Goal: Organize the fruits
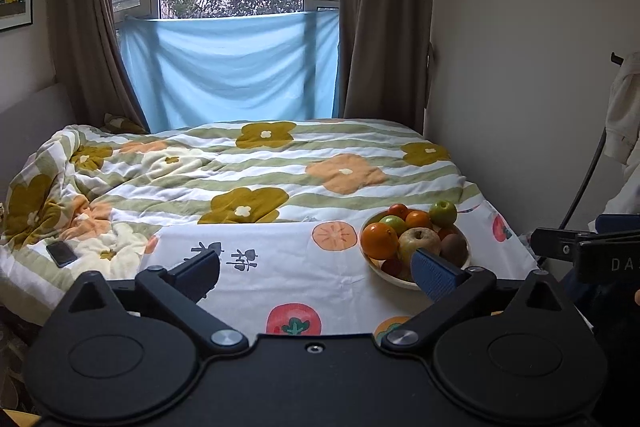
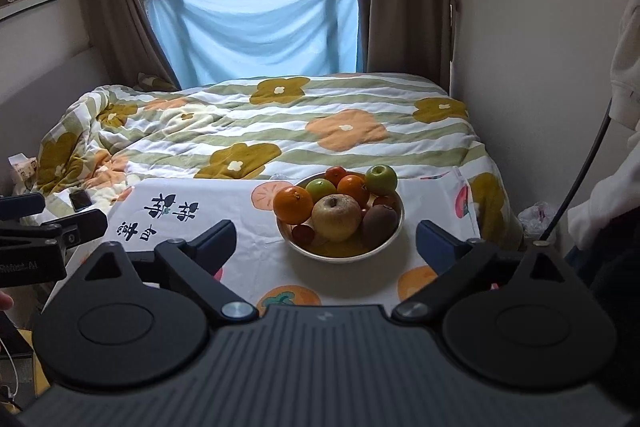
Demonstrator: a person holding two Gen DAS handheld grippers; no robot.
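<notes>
Nearest, the left hand-held gripper (image 1: pixel 316 269) stands with its jaws spread wide and nothing between them; its blue right finger (image 1: pixel 434 273) hides the near edge of the bowl (image 1: pixel 386 275) in the left wrist view. The right hand-held gripper (image 2: pixel 326 241) is spread just as wide and grips nothing, its fingers framing the bowl without touching it. The surface under the printed cloth (image 2: pixel 240 239) is hidden, so whether it is a desk or the bed's foot cannot be told. The bowl sits on that cloth, heaped with fruit: an orange (image 2: pixel 293 203), a yellowish apple (image 2: pixel 336 217), a brown kiwi (image 2: pixel 380 223), a green apple (image 2: pixel 381 179) at the far rim, and smaller red pieces half buried and hard to name. Further left a dark phone (image 1: pixel 61 253) lies on the flowered quilt (image 1: pixel 256 163). Beyond, a blue sheet (image 1: pixel 230 67) covers the lower window.
</notes>
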